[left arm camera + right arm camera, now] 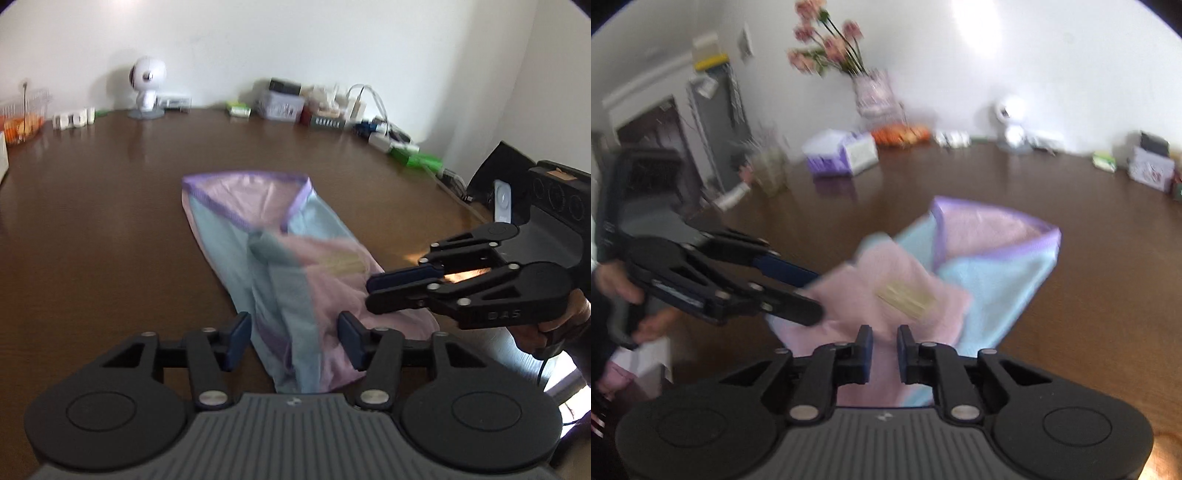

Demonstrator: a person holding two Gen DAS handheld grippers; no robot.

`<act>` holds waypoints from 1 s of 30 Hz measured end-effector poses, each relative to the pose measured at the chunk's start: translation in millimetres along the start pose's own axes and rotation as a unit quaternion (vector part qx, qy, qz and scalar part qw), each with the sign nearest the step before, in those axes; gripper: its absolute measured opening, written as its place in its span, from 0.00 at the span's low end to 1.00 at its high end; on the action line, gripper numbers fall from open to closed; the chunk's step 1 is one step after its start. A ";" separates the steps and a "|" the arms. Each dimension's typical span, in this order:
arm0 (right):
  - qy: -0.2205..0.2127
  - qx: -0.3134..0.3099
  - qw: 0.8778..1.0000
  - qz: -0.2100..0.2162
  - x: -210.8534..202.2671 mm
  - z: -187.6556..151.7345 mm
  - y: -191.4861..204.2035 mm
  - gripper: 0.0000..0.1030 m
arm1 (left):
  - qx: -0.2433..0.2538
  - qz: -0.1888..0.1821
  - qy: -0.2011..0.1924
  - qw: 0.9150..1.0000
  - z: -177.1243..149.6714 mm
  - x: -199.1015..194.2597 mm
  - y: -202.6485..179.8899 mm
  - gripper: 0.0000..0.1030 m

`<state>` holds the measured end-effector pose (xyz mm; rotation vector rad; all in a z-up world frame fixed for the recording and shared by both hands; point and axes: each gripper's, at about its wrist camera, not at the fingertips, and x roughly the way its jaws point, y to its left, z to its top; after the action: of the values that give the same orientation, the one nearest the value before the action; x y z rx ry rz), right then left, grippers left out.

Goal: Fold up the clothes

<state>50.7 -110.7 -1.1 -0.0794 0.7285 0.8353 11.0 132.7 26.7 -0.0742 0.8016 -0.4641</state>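
Left wrist: "DAS" on right gripper point(371, 291).

The only letters that show are raised ones on the side of the right gripper point(373, 286), on its black body in the left wrist view. They look like "DAS", but the view is blurry, so that may be wrong. A small pale tag point(908, 298) is sewn on the pink part of the cloth point(979, 266), and its marks are too blurred to read. The boxes point(280, 105) at the back of the table point(110, 221) have print on them too, and it is too small to read
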 end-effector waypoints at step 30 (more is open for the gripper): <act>-0.039 0.022 0.998 -0.039 -19.5 45.1 -27.4 0.41 | -0.048 0.059 -0.031 0.997 79.5 15.2 28.9 0.52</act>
<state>86.3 -126.8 39.3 -0.0351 0.6658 0.7436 87.2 143.5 65.1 -0.1283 0.7619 -0.3102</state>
